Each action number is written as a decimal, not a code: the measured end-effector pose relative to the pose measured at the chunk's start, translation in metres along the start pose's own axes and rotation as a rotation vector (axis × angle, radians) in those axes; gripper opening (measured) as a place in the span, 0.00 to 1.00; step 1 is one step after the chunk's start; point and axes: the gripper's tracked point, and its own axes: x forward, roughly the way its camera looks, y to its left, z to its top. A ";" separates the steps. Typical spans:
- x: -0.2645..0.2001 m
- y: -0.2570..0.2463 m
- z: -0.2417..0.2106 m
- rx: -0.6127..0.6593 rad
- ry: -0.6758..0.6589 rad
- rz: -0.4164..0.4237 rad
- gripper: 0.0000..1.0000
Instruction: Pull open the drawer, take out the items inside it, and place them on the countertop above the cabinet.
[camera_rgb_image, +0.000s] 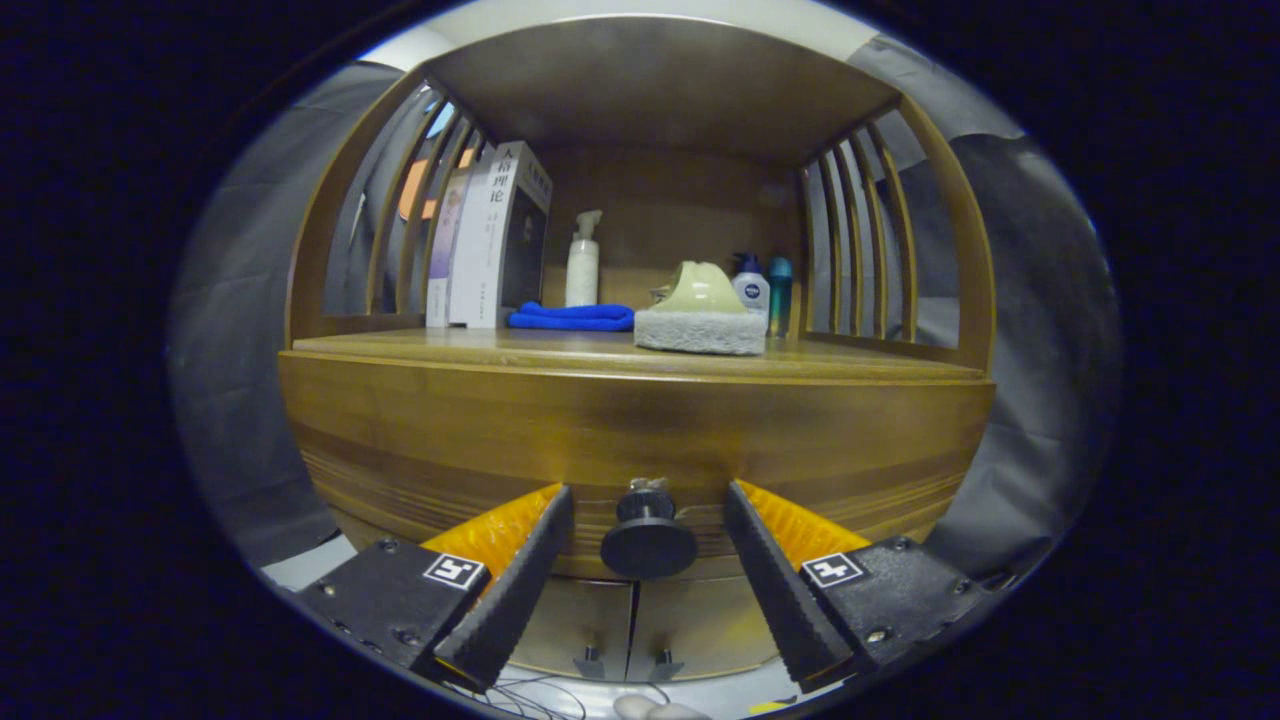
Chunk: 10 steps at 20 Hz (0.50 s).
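Between spread tool (648, 500) fingers, drawer knob (648, 540), clear gaps either side

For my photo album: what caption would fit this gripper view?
Open gripper with its fingers on either side of the drawer knob, not yet touching it; sponge on the countertop.

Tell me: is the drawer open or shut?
Shut. The drawer front sits flush under the countertop; its knob sits between the open tool's fingers, untouched.
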 end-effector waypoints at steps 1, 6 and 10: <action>-0.004 -0.002 0.001 -0.007 -0.002 -0.001 1.00; -0.028 -0.020 0.015 0.062 0.023 0.036 1.00; -0.093 -0.053 0.039 0.026 -0.026 0.038 1.00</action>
